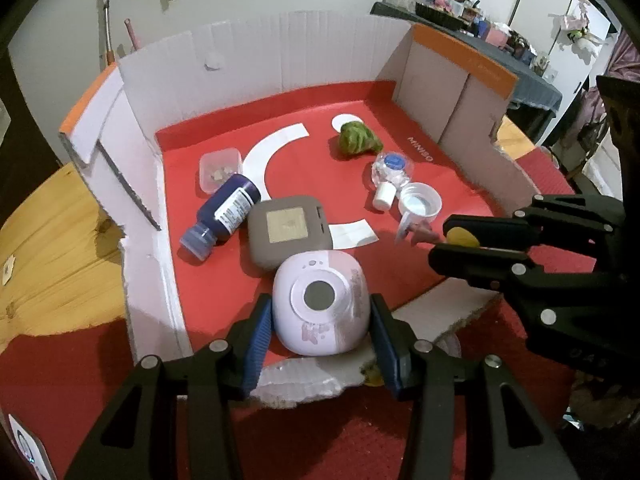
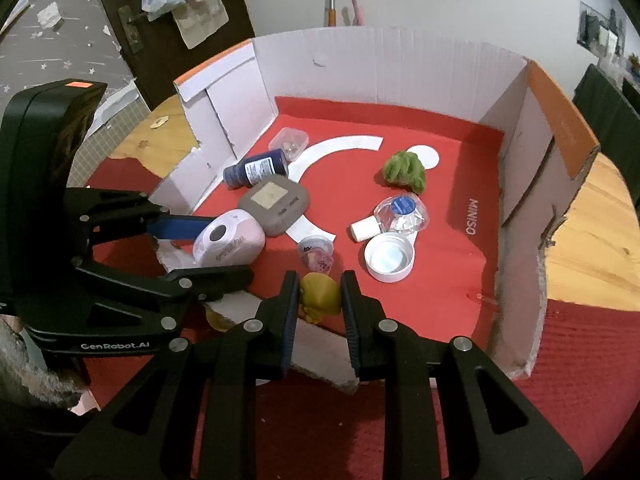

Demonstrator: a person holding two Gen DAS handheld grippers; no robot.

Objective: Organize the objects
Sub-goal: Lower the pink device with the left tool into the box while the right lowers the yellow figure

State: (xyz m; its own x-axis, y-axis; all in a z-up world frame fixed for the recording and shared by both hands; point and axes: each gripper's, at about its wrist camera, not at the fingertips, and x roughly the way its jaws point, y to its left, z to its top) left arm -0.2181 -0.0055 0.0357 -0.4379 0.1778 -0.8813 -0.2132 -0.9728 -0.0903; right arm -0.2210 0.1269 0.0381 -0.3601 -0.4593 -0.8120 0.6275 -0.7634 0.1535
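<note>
Left gripper [image 1: 320, 334]: blue-padded fingers clamped on either side of a pale pink rounded gadget [image 1: 322, 300], held over the torn near edge of the cardboard box [image 1: 288, 60].
Right gripper [image 2: 320, 300]: black fingers clenched on a small yellow figurine [image 2: 320, 294], held at the same low front lip, just right of the left gripper.
Box floor, red liner [image 2: 440, 280]: bare patch along the near right, beside the right wall.
Near items: small pink speckled capsule [image 2: 316, 254] just beyond the figurine; white cap [image 2: 389, 258], open side up, to its right, touching a crumpled clear bottle with blue label [image 2: 400, 212].
Middle: grey square case [image 1: 290, 232] touching the pink gadget; dark blue bottle [image 1: 226, 214] lying on its side against the case.
Far: clear lidded tub [image 1: 220, 168] near the left wall; green crumpled lump [image 1: 356, 138] standing apart, open floor around it up to the back wall.
</note>
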